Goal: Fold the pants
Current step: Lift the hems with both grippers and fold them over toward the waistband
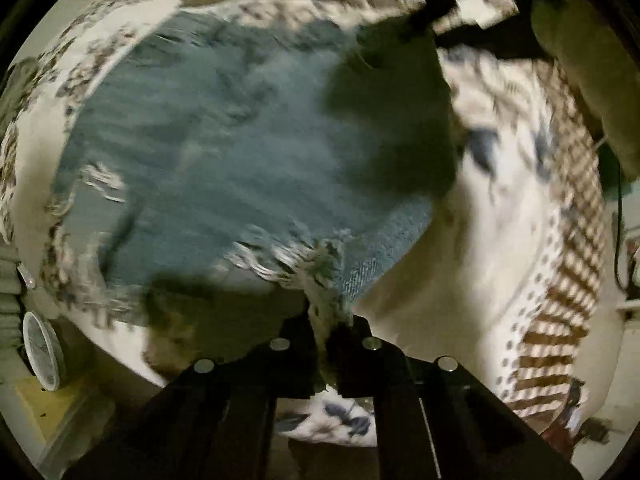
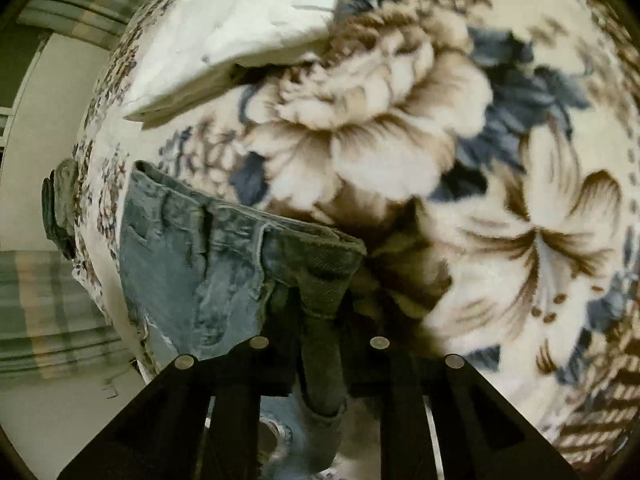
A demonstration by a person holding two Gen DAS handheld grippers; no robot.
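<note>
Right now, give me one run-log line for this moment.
left gripper: shut on frayed hem of blue denim pants | right gripper: shut on waistband | pants on floral fleece blanket | left view blurred

A bed carries everything, covered by a cream blanket (image 2: 400,152) printed with large brown flowers and blue-grey leaves, with a brown lattice border along one edge. The blue jeans (image 1: 240,160) lie spread on the blanket close to an edge, their frayed hem clamped at one corner. A folded white cloth (image 2: 248,28) rests on the blanket, apart from the jeans' waistband.
</note>
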